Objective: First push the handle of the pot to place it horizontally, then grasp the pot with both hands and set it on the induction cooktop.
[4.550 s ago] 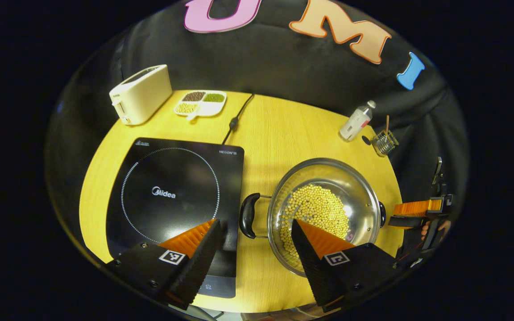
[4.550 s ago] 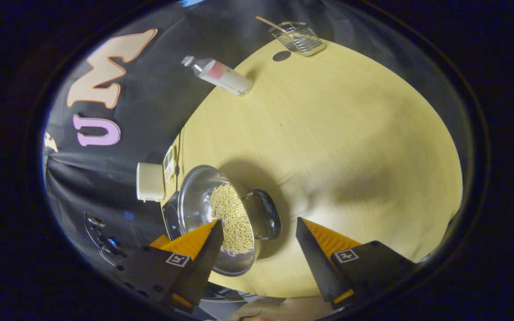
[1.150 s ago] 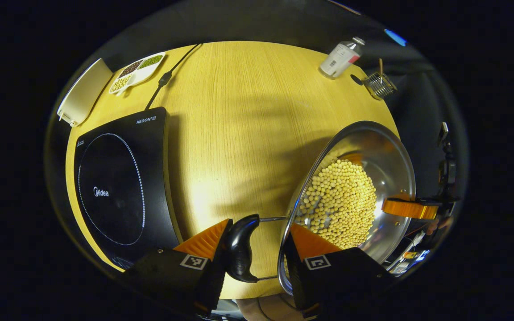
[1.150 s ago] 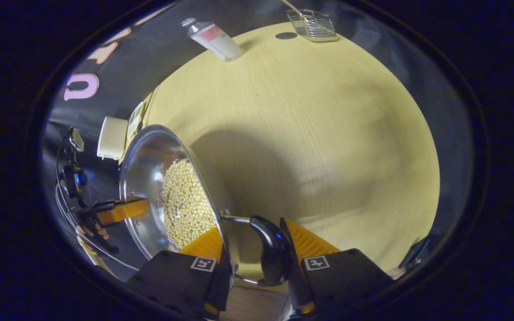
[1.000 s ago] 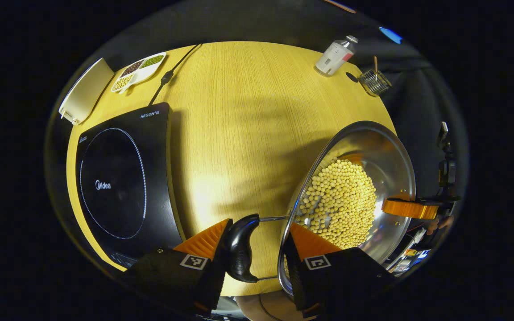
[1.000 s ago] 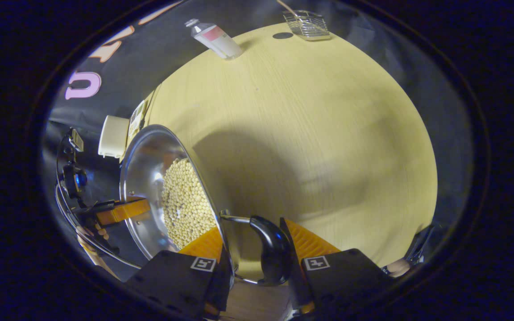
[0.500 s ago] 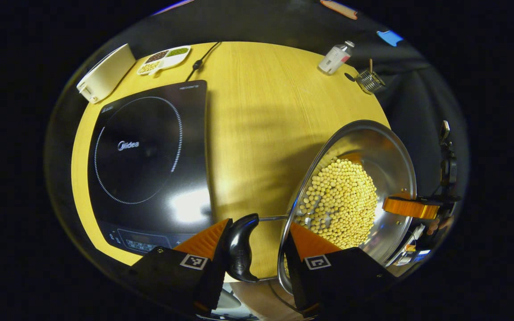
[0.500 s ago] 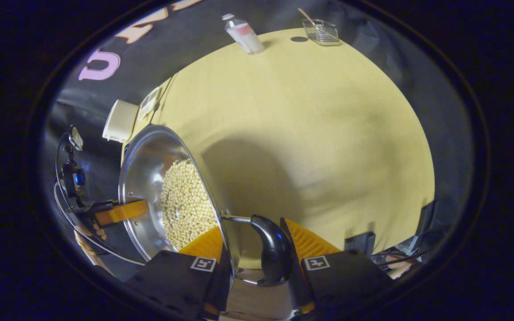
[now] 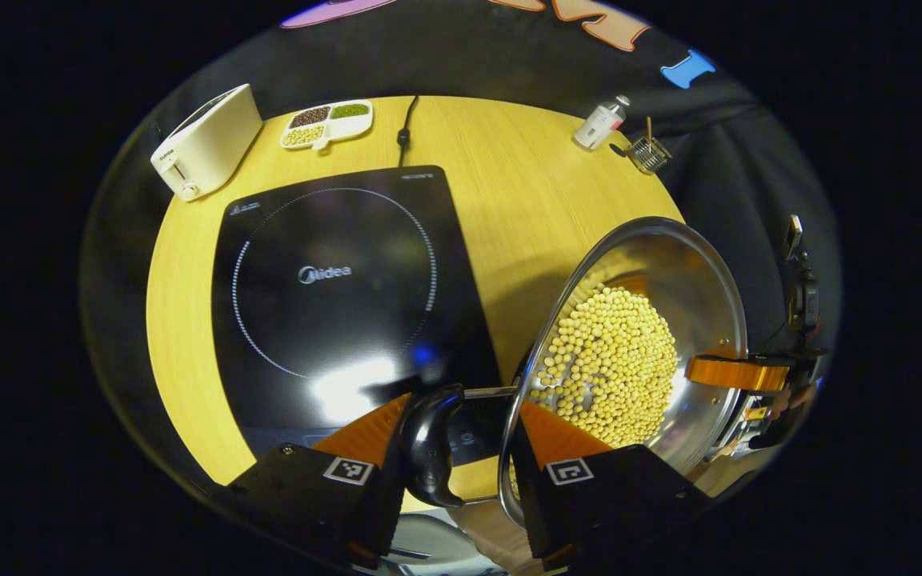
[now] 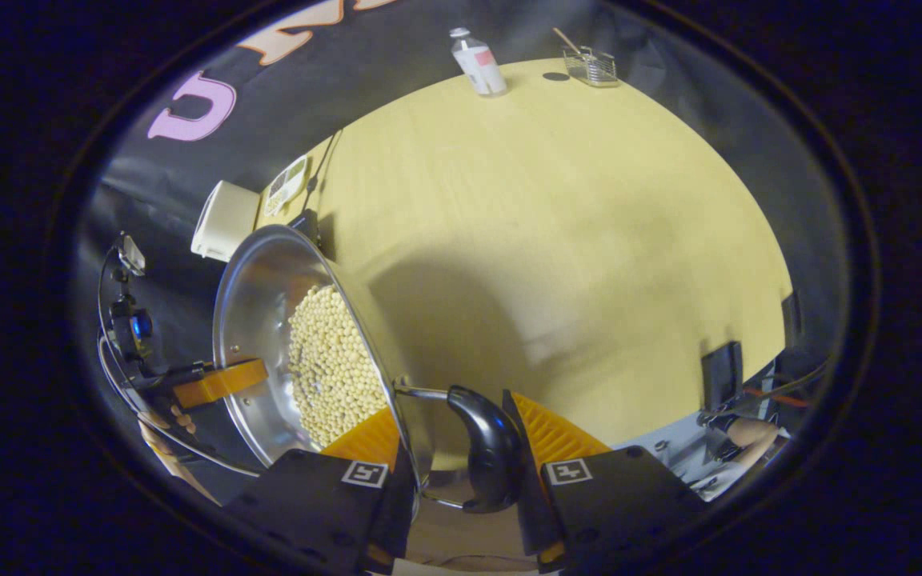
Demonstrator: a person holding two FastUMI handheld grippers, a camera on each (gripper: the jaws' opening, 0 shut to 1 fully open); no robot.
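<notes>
Pot (image 9: 629, 352), a steel vessel holding pale beans (image 9: 609, 364), is being carried clear of the bench (image 9: 525, 184) by its two black side handles, just right of the induction cooktop (image 9: 333, 280).

Left claw (image 9: 457, 436) is closing on the left handle (image 9: 429, 452); its orange fingers (image 9: 361, 436) are sitting either side of the grip, one against the handle and the other against the pot wall. Right claw (image 10: 461, 448) is gripping the right handle (image 10: 489, 456) in the same manner.

Progress, judged from the present layout: the handles are lying level, so the push step appears complete. The two-handed grasp is made and the pot appears lifted. Remaining work: travel left until the base is centred over the ring marked on the cooktop, lower, then release.

Limits of observation:
- The pot base is hidden, so clearance above the bench is not confirmed.
- Whether both fingers of each claw are pressing the handle itself is hard to tell.
- The near edge of the cooktop is partly covered by the left claw.

Toaster (image 9: 205, 144), divided dish (image 9: 326, 124) and bottle (image 9: 601, 124) are standing at the far edge, well apart from the travel path.
</notes>
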